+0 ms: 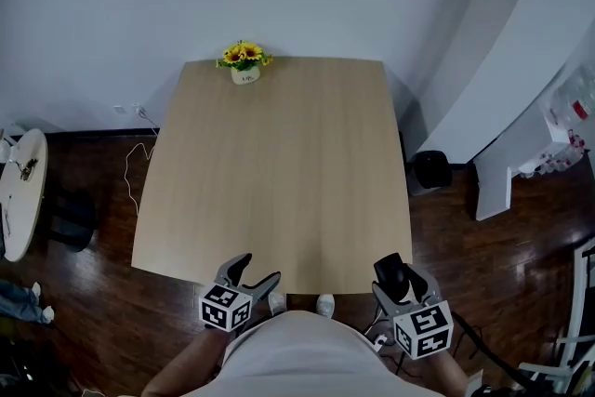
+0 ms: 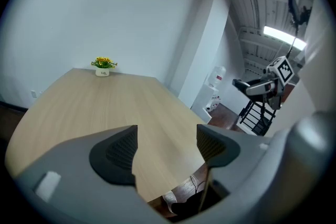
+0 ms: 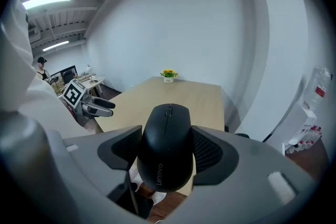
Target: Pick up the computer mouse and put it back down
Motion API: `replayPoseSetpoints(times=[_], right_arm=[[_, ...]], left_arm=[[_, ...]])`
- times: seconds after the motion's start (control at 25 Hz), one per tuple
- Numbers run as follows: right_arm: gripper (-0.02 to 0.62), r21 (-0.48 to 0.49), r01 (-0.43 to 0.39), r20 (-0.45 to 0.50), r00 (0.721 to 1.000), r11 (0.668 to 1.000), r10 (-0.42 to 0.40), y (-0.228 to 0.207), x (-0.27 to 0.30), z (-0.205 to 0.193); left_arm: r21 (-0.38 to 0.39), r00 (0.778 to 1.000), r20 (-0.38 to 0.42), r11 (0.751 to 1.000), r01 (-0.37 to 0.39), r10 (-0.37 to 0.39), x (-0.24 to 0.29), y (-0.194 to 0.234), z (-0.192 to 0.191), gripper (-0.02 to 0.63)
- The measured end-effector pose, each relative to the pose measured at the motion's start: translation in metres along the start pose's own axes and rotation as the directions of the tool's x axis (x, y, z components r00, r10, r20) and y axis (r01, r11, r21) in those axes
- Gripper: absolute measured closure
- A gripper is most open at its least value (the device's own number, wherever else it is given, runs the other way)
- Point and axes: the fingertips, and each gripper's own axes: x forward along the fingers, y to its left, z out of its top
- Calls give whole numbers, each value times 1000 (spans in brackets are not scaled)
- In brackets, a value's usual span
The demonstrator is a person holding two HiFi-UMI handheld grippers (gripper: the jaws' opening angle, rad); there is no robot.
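Note:
A black computer mouse (image 3: 167, 147) sits clamped between the two pads of my right gripper (image 3: 167, 150), which is shut on it. In the head view the mouse (image 1: 392, 275) and the right gripper (image 1: 402, 285) hang in the air just off the near right corner of the wooden table (image 1: 279, 163). My left gripper (image 1: 251, 277) hovers at the table's near edge, open, with nothing between its fingers (image 2: 116, 153). The left gripper (image 3: 84, 102) also shows at the left of the right gripper view.
A small pot of yellow flowers (image 1: 244, 62) stands at the table's far edge by the white wall. A round side table (image 1: 20, 191) is at the left. A white cabinet (image 1: 535, 135) and a black bin (image 1: 431, 168) stand at the right, over dark wooden floor.

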Motion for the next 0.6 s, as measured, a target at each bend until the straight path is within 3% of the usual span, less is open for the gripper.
replayPoseSetpoints(times=[0.6], right_arm=[[298,17,7,21,1000,1000,-7,-2,-7,-9]], left_arm=[[28,999,27,999,-32,31,-9,-8,1,264]])
